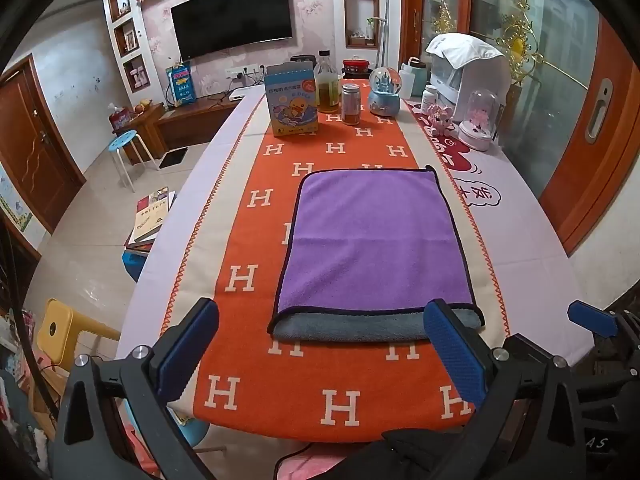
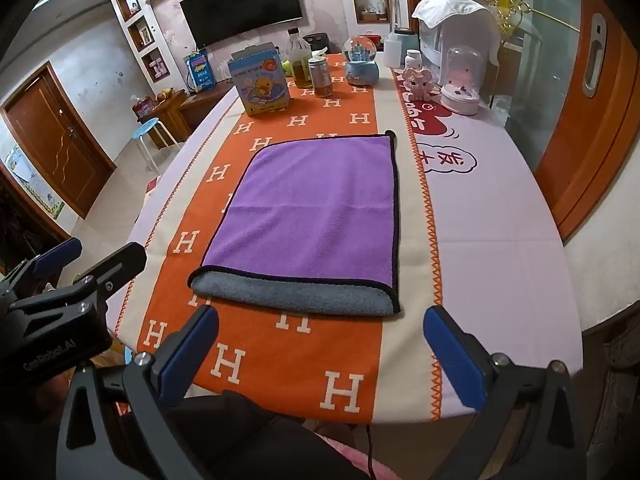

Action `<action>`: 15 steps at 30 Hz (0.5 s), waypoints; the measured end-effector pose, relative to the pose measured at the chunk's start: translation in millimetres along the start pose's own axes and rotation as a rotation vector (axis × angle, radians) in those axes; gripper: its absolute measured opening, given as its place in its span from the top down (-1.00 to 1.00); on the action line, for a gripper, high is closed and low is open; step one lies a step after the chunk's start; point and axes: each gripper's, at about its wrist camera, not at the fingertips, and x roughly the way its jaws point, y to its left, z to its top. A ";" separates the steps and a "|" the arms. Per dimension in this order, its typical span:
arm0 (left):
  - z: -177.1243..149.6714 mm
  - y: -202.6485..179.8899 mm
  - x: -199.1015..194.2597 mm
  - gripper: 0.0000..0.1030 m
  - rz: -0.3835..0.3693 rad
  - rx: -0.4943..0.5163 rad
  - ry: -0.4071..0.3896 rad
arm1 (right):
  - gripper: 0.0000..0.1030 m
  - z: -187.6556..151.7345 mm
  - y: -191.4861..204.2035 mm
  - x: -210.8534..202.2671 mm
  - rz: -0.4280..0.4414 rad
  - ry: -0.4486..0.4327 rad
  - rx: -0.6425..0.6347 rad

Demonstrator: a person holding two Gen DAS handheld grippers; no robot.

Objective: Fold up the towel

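Observation:
A purple towel [image 1: 368,240] with a dark hem lies folded flat on the orange H-patterned runner [image 1: 248,280]. Its grey underside [image 1: 352,326] sticks out along the near edge. It also shows in the right wrist view [image 2: 316,208], with the grey strip [image 2: 296,294] nearest me. My left gripper [image 1: 320,324] is open and empty, held just short of the towel's near edge. My right gripper [image 2: 320,328] is open and empty, just before the towel's near edge. The right gripper's blue tip [image 1: 588,316] shows at the right of the left view.
At the table's far end stand a duck-print box [image 1: 292,100], an oil bottle [image 1: 326,84], a spice jar [image 1: 351,104], a snow globe [image 1: 384,92] and a white appliance [image 1: 468,72]. A blue stool [image 1: 124,144] and books [image 1: 150,216] are left of the table.

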 end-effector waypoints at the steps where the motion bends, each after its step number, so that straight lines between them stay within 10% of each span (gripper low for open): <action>1: 0.1 0.0 0.2 -0.98 -0.001 -0.001 0.005 | -0.99 0.0 0.0 0.0 0.000 0.001 0.001; 15: 0.1 0.1 0.3 -0.98 -0.004 -0.003 0.006 | -0.99 -0.6 1.8 -0.6 -0.001 0.002 0.001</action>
